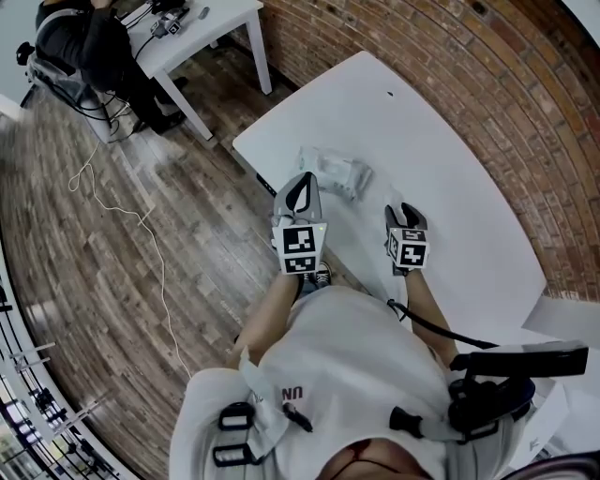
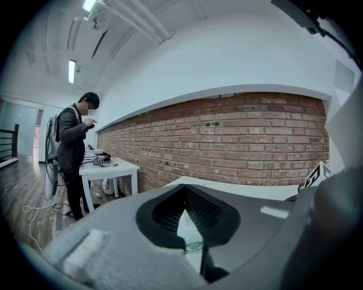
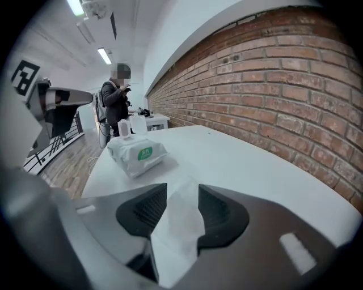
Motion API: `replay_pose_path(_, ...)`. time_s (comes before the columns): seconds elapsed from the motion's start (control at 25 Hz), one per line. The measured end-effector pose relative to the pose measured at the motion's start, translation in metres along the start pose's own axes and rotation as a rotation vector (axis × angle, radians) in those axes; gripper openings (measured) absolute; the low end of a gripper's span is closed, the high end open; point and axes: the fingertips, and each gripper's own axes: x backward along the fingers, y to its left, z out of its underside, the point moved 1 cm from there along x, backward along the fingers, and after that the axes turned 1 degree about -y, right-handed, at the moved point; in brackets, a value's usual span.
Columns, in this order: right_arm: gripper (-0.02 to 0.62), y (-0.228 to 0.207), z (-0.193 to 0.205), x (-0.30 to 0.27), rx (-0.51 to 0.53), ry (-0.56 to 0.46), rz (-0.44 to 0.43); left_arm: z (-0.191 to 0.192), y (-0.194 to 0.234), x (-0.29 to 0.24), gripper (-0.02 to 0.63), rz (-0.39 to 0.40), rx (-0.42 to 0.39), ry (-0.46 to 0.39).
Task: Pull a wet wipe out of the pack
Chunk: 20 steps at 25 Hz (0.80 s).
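Note:
The wet wipe pack [image 1: 336, 173], white with a green label, lies on the white table [image 1: 441, 169]; it also shows in the right gripper view [image 3: 136, 153], with a wipe end standing up from its top. My left gripper [image 1: 298, 192] hovers at the pack's near left side, its jaws [image 2: 186, 195] meeting at the tips, and the pack [image 2: 191, 238] shows below them. My right gripper [image 1: 405, 217] is low over the table to the right of the pack. Its jaws [image 3: 182, 190] stand apart, and a loose white wipe [image 3: 176, 238] lies between them without being pressed.
A brick wall [image 1: 450, 66] runs along the table's far side. The table's near edge [image 1: 258, 169] drops to a wooden floor with a loose cable [image 1: 141, 216]. A person [image 2: 74, 147] stands at a second white table [image 1: 202, 28] further off.

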Motion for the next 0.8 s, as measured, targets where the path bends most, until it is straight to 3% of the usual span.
replay_pose_path(0.28,0.176,0.016,-0.069,0.038,0.012,-0.222,-0.039,-0.002,-0.004,-0.002,0.003,0.01,-0.007,-0.006)
replay_pose_path(0.48,0.052,0.031,-0.123,0.061,0.026,-0.383,-0.017,-0.005,-0.007,-0.001,0.003,0.025,-0.016,-0.009)
replay_pose_path(0.56,0.012,0.039,-0.13,0.063,0.03,-0.405,-0.016,-0.006,-0.007,0.0,0.003,0.028,-0.017,-0.012)
replay_pose_path(0.8,0.006,0.057,-0.125,0.059,0.06,-0.392,-0.001,-0.006,-0.011,-0.001,0.003,0.043,-0.022,-0.015)
